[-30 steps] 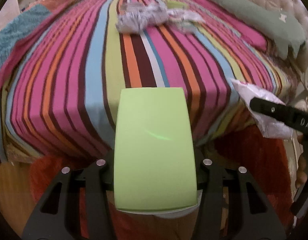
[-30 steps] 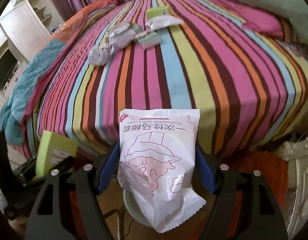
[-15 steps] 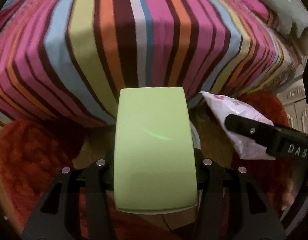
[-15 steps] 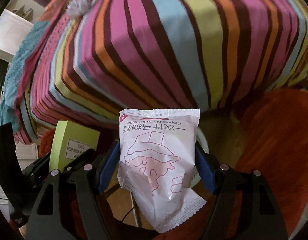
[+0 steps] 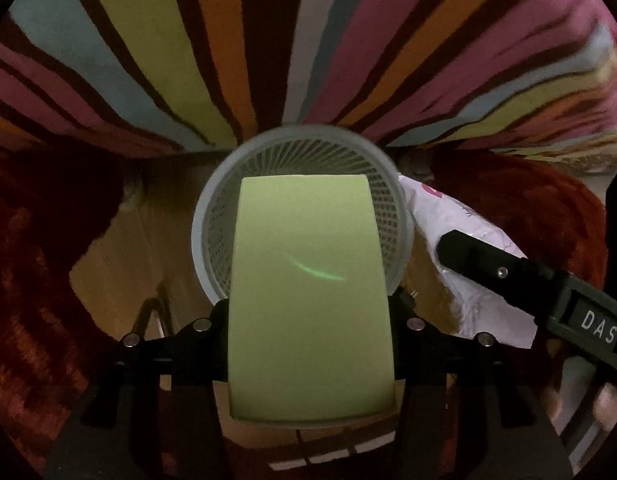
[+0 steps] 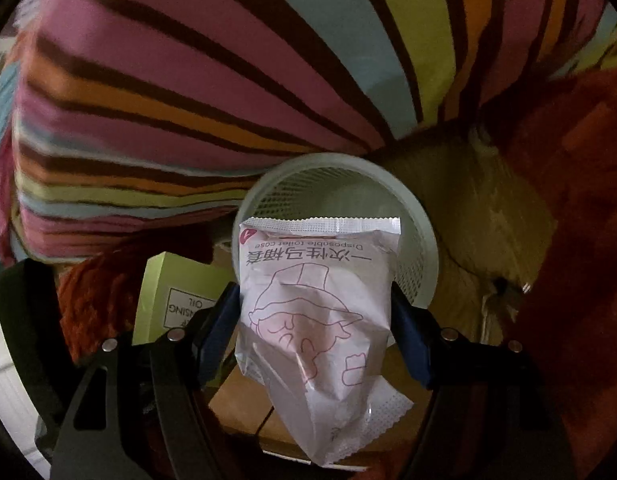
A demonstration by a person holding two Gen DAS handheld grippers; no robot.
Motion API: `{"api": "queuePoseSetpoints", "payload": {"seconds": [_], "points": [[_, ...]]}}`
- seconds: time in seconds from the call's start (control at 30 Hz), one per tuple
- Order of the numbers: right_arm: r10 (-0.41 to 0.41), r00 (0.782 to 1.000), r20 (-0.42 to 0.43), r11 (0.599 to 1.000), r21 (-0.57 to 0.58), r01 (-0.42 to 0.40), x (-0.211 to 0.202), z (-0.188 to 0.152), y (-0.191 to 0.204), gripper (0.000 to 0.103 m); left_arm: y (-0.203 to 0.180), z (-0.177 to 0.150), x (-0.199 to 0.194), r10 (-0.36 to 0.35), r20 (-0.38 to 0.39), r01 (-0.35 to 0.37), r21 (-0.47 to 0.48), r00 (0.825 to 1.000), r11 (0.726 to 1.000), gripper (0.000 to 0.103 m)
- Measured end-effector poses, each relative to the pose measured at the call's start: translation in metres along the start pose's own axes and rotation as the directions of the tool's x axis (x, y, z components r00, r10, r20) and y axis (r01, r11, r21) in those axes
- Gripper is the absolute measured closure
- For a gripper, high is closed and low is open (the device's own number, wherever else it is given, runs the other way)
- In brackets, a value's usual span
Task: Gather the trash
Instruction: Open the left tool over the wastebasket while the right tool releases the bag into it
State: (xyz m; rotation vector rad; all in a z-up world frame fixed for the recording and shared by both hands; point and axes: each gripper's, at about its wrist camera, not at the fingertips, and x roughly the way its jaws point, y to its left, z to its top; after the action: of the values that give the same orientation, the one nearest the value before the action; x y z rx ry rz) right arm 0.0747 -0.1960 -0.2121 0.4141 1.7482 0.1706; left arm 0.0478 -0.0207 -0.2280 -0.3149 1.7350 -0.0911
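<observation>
A light green box (image 5: 308, 300) is clamped in my left gripper (image 5: 308, 308), which hangs over the mouth of a white mesh waste basket (image 5: 212, 208) on the floor. My right gripper (image 6: 314, 300) is shut on a white plastic packet (image 6: 316, 304) printed with pink drawings, just above the same basket (image 6: 424, 240). In the left wrist view the packet (image 5: 460, 220) and the right gripper's black finger (image 5: 480, 256) show at the right of the basket. The right wrist view catches the green box (image 6: 164, 292) at lower left.
The striped bedspread (image 5: 268, 40) hangs down right behind the basket. Red shaggy rugs (image 5: 40, 260) lie on both sides of it over a wooden floor (image 6: 480, 216). A person's fingers (image 5: 604, 404) show at the far right of the left wrist view.
Both grippers have dropped from bed height to the floor and tipped downward. The bed top and its litter left the view; the waste basket came in under the box and the packet.
</observation>
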Motion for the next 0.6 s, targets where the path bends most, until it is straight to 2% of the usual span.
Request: {"api": "queuePoseSetpoints", "payload": {"seconds": [0.33, 0.6], "points": [[-0.02, 0.993, -0.121, 0.995, 0.097, 0.031, 0.049, 0.018, -0.017, 0.034, 0.004, 0.018, 0.041, 0.052, -0.131, -0.056, -0.029, 0.99, 0.998, 0.054], [-0.015, 0.98, -0.196, 0.988, 0.148, 0.045, 0.078, 0.022, -0.027, 0.034, 0.011, 0.018, 0.065, 0.018, -0.223, -0.04, -0.092, 0.975, 0.995, 0.053]]}}
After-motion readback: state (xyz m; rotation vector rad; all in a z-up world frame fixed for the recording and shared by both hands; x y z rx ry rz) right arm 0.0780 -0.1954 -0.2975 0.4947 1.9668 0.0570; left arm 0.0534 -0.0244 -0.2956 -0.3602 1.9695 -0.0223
